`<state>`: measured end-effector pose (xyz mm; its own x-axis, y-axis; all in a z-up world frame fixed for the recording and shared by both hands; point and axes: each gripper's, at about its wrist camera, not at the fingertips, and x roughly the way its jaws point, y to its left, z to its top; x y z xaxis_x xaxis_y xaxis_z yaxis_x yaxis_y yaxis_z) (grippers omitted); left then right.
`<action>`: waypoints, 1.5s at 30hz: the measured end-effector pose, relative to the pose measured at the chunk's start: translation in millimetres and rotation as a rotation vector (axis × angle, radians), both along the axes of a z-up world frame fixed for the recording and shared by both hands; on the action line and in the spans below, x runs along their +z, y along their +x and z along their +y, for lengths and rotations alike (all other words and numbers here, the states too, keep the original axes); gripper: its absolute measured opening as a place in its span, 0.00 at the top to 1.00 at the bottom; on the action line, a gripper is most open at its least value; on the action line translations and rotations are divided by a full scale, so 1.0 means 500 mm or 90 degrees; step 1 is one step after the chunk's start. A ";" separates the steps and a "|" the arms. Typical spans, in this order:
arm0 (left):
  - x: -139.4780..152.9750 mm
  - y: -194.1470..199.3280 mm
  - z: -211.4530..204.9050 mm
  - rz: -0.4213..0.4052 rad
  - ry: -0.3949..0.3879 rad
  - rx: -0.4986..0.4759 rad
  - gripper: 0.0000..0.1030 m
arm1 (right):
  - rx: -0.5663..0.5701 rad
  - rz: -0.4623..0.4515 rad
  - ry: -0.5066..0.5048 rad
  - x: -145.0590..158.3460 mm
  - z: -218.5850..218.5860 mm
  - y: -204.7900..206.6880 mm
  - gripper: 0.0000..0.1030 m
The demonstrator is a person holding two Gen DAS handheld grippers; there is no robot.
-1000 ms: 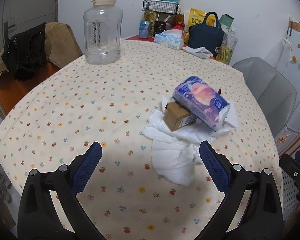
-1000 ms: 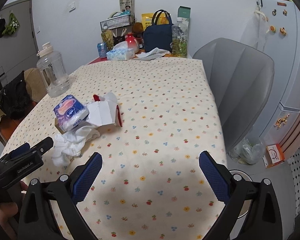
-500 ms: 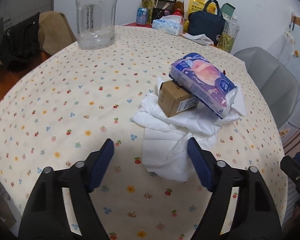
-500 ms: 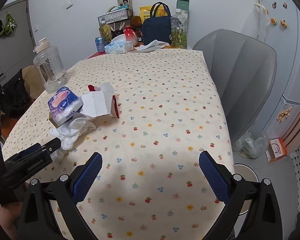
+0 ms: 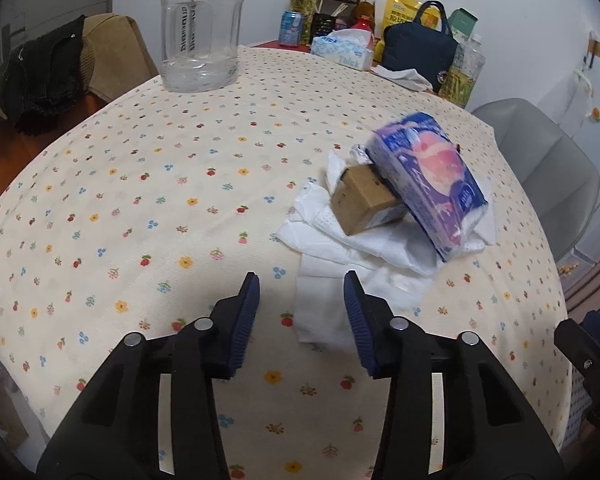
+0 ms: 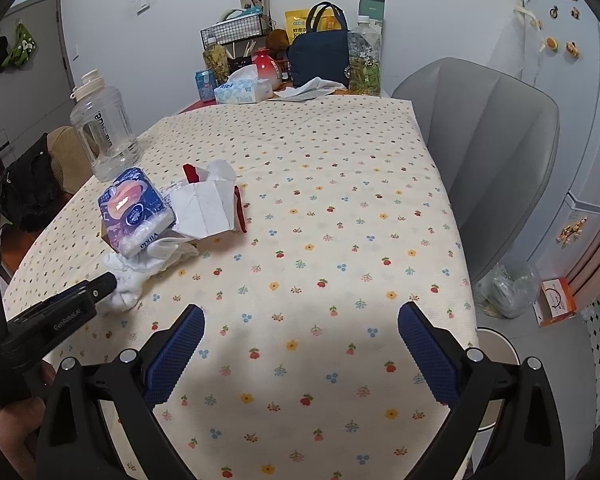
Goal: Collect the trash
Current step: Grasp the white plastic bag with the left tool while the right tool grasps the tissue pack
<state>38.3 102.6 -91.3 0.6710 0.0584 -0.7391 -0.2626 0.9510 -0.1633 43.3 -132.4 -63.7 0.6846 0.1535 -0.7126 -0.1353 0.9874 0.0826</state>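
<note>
A pile of trash lies on the flowered tablecloth [image 5: 148, 184]: crumpled white tissue [image 5: 332, 276], a small brown cardboard box [image 5: 362, 202] and a purple tissue pack [image 5: 428, 180] leaning on the box. My left gripper [image 5: 300, 316] is low over the cloth with its jaws half closed and empty; the near edge of the tissue lies between the fingertips. In the right wrist view the same pile shows with the tissue [image 6: 140, 272], the pack [image 6: 134, 210] and a white-and-red paper wrapper [image 6: 208, 208]. My right gripper [image 6: 300, 354] is wide open and empty over the cloth, right of the pile.
A large clear water jug [image 5: 200, 28] stands at the far left. A tissue box [image 5: 342, 50], a can [image 5: 292, 32], a navy bag [image 5: 418, 54] and bottles crowd the far edge. A grey chair [image 6: 492, 152] stands on the right, a bagged bin [image 6: 504, 288] on the floor.
My left gripper moved forward and down toward the tissue, and its jaws narrowed from wide open to half closed. The right gripper shifted slightly and stayed open.
</note>
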 end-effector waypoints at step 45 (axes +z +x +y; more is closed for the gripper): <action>0.056 -0.001 0.102 -0.100 -0.025 0.047 0.98 | 0.136 0.047 -0.012 -0.035 0.215 0.058 0.18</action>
